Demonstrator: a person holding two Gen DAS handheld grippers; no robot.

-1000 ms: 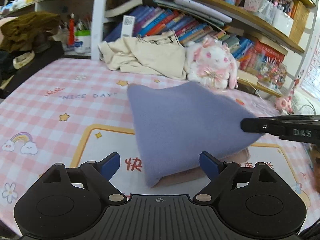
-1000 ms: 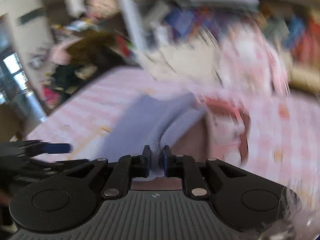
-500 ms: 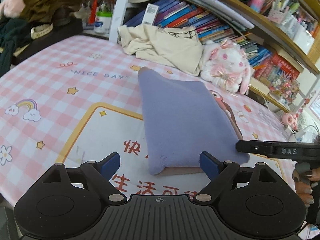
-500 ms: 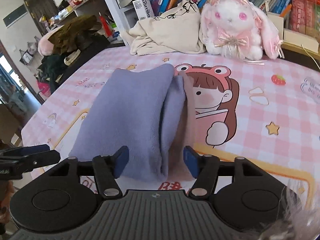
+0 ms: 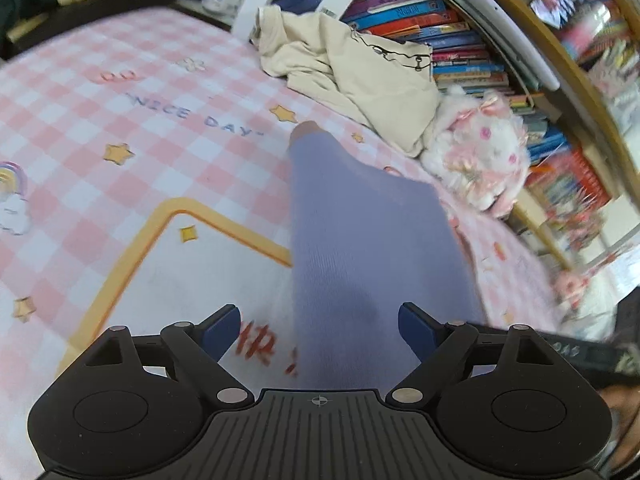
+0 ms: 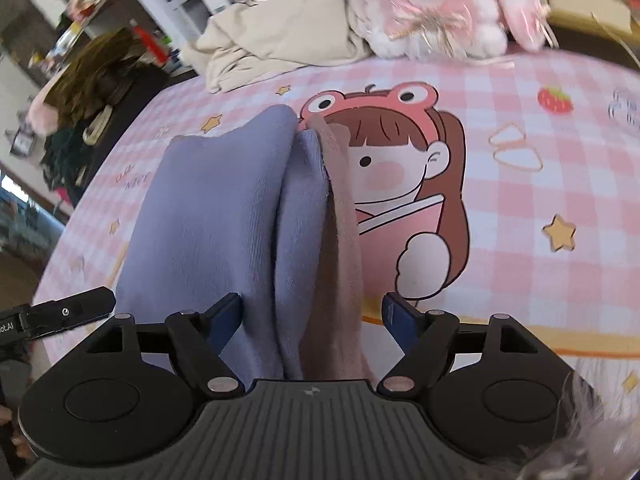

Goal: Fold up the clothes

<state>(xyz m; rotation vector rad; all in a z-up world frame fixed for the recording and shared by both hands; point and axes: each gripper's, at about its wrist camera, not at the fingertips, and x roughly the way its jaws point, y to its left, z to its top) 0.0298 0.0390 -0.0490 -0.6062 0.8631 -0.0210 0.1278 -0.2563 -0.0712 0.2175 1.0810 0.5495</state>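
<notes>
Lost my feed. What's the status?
Left gripper open, right gripper open. Folded lavender knit garment on pink checked cloth. Nothing in the way.

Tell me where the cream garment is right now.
The cream garment lies crumpled at the table's far edge against the bookshelf, just left of the plush bunny, beyond the folded purple garment.

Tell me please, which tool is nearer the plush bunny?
Right. The right tool faces the plush bunny across the folded lavender garment; the left tool sits farther, bunny off to its right.
</notes>
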